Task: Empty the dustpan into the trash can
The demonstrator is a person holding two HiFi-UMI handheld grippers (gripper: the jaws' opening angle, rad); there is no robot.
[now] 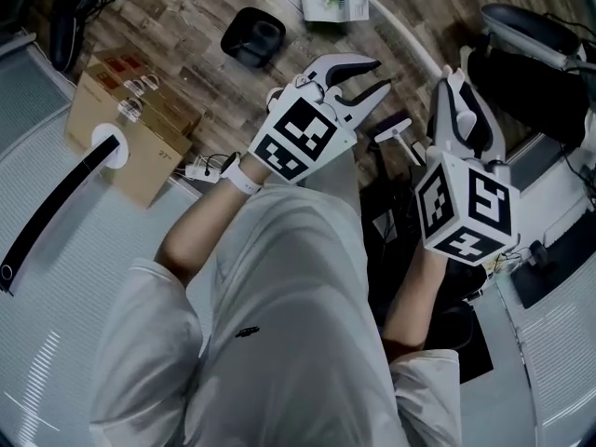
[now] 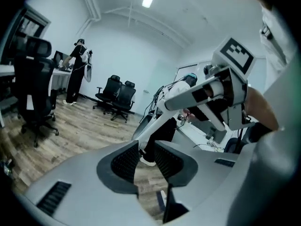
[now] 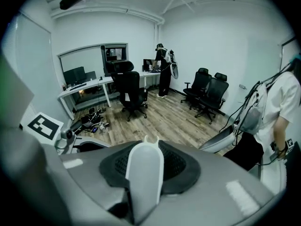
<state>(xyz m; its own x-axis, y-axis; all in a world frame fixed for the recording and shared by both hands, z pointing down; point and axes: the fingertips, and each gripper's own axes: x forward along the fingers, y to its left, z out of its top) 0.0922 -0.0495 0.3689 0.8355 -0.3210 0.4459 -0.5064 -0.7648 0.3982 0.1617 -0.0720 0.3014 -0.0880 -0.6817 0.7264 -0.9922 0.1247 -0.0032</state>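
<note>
One smooth white plastic handle (image 3: 145,182), right claw (image 3: 149,165) clamped

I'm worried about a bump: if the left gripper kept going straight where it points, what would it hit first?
Probably the slanted white pole crossing ahead of the open, empty left gripper; behind it stand a person's dark legs. Depth is hard to judge.

Head view steeply downward, gripper views along jaws, sharing office chairs (image 2: 117,97)
</note>
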